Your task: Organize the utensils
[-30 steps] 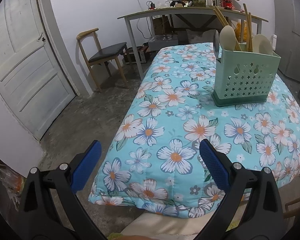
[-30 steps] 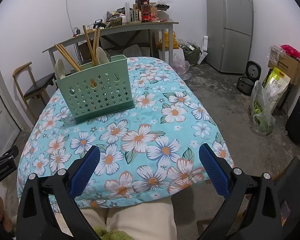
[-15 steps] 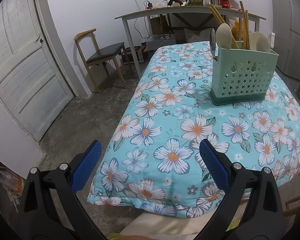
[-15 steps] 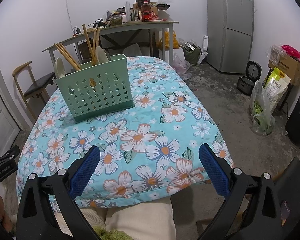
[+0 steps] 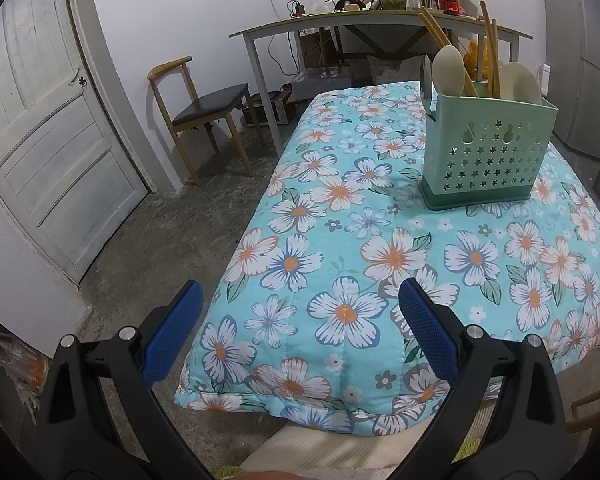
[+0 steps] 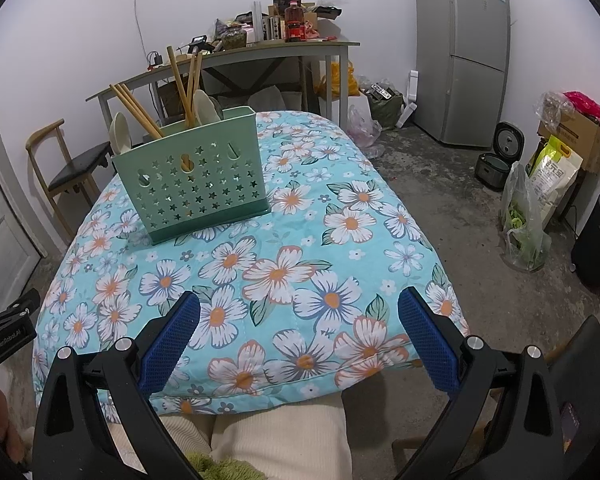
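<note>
Two chopstick pairs (image 6: 137,109) handle-up, leaning left in caddy (image 6: 192,176).

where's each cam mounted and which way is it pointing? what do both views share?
Left wrist: on the left gripper, at the table's near left corner, facing the green utensil holder, door and chair; own open blue-padded fingers show.
Right wrist: on the right gripper, at the near edge, facing the utensil holder and fridge; own open fingers, cream-trousered legs, and part of the left gripper show.
Shared: holder, floral cloth, cluttered back table, chair.
</note>
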`<state>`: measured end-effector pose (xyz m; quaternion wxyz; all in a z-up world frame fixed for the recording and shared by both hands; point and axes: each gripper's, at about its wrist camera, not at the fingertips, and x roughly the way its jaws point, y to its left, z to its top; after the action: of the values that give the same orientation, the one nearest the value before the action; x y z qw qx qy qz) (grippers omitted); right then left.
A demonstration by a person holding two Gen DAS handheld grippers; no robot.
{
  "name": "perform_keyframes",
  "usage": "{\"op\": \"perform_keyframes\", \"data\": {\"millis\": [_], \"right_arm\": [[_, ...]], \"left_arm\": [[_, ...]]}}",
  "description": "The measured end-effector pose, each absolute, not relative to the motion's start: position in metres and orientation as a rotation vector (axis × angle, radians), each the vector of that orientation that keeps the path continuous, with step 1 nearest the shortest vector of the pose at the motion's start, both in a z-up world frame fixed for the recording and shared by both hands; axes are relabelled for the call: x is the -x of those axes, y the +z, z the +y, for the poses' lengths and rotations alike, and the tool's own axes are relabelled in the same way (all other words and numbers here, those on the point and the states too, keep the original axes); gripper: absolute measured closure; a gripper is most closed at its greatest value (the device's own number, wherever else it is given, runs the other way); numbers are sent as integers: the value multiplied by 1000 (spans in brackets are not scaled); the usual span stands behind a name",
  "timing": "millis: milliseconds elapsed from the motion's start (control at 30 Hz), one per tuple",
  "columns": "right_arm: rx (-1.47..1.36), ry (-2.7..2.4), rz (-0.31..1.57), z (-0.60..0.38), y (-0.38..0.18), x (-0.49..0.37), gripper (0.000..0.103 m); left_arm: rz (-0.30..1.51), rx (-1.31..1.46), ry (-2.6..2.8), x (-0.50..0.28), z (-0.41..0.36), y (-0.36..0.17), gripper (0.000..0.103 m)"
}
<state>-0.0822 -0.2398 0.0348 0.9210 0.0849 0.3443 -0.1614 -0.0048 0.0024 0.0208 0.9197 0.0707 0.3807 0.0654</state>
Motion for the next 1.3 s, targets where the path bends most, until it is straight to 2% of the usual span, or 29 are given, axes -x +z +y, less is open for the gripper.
{"op": "perform_keyframes", "data": {"millis": [1300], "right_arm": [[-172, -329, 707, -238, 36, 82, 7]], "left_arm": [[793, -144, 133, 6, 4, 18, 8]]}}
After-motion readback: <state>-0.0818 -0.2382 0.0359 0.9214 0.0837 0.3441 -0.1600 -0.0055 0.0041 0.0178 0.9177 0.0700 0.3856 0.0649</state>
